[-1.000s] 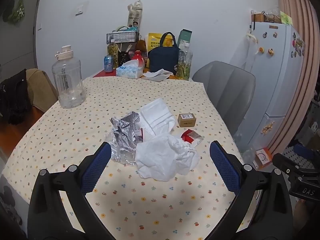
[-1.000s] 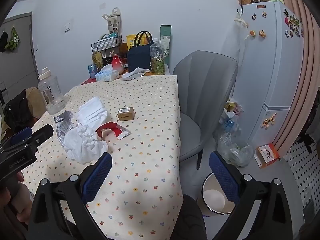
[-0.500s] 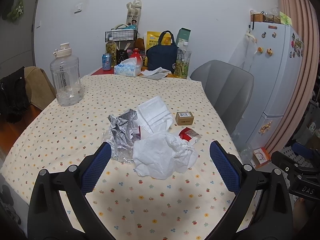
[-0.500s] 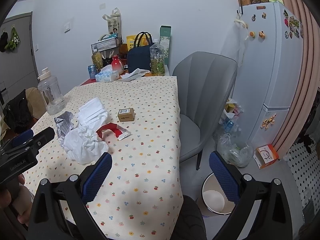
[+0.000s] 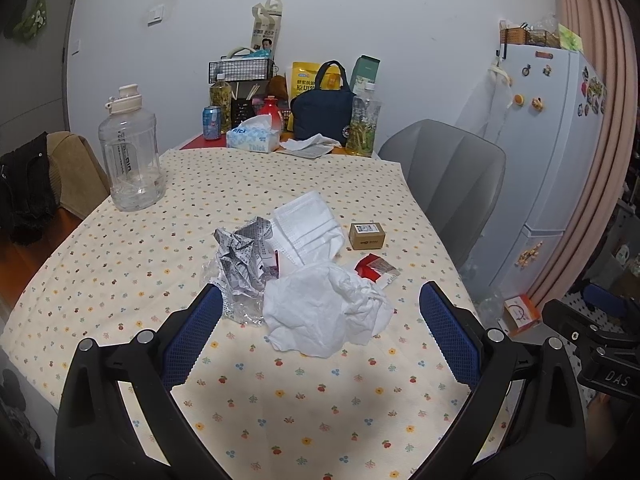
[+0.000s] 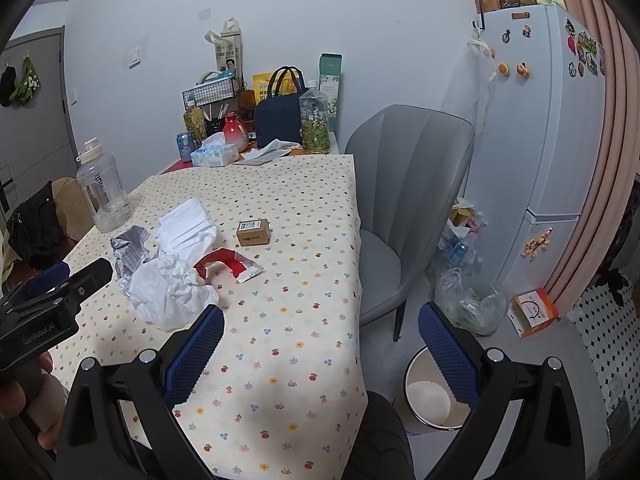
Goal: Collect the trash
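Dim, even room light; soft shadow on the tablecloth (image 5: 320, 392) at six o'clock; edges bend and darken; focus sharp.

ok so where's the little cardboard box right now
The little cardboard box sits on the table, right of the white face masks and beyond the red wrapper; it stands apart from both.
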Available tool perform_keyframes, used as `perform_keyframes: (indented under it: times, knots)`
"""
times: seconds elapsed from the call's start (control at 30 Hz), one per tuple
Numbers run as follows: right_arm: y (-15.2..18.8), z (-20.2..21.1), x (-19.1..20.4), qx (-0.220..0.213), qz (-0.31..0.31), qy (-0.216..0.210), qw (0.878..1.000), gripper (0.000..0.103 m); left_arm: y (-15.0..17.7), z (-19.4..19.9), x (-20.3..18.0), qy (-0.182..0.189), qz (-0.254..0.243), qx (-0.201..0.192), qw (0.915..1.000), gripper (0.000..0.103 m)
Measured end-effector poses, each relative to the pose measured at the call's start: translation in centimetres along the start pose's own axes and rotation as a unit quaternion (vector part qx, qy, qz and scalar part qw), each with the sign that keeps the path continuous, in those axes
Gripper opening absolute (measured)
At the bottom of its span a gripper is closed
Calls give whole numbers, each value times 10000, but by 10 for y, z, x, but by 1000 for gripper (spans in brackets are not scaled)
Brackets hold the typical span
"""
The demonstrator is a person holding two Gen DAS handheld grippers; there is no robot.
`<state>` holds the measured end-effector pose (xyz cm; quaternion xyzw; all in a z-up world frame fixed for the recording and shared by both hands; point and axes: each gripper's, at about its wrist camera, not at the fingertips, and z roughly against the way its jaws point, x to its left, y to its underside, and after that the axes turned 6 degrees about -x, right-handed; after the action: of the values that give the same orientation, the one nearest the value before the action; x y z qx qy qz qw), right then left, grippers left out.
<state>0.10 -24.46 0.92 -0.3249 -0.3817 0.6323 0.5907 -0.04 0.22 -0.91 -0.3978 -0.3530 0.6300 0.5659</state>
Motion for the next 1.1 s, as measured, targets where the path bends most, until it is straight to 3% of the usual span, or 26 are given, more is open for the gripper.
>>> perform_keyframes:
  times: [1.1]
  knots:
    - [-2,1,1,-27,0,-21,10000,95,-4,0,1,16,46,-11,10000,98]
